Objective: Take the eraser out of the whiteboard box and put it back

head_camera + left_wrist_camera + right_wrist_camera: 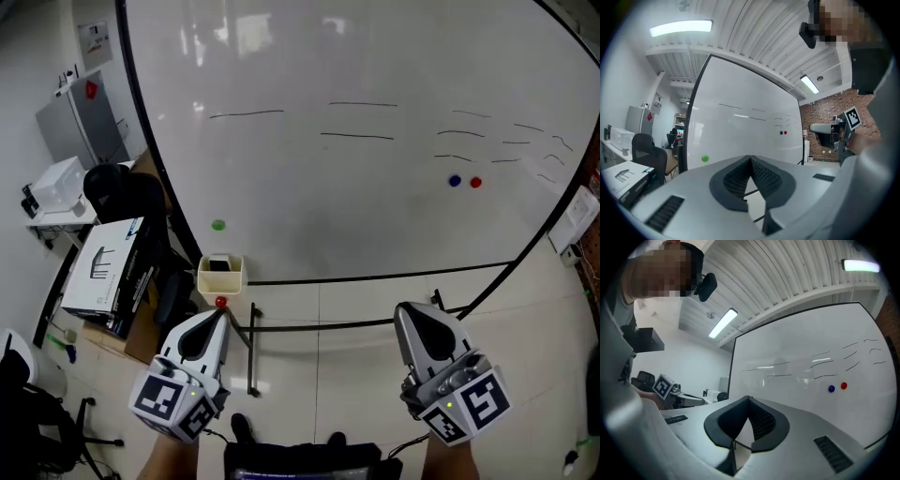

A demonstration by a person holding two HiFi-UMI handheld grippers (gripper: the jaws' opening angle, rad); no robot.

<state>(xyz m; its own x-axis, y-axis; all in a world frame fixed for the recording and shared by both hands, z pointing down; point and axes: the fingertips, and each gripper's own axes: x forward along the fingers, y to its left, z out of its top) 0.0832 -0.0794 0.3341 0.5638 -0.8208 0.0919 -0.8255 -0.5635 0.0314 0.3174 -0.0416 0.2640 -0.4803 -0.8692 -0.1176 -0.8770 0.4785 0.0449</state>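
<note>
A cream whiteboard box (221, 279) hangs at the lower left edge of the whiteboard (356, 187). Something dark lies inside it, probably the eraser (218, 264). My left gripper (220, 313) points at the board just below the box, jaws together and nothing between them, close to a small red round thing (220, 302). My right gripper (402, 310) is level with it further right, below the board's bottom edge, shut and empty. The left gripper view shows its shut jaws (750, 158) facing the board; the right gripper view shows the same (749, 398).
A green magnet (218, 225) and a blue (455, 181) and red magnet (475, 183) sit on the board, beside several drawn lines. The board's stand legs (253, 347) cross the floor. A white carton (103, 267) and black chair (122, 192) stand at the left.
</note>
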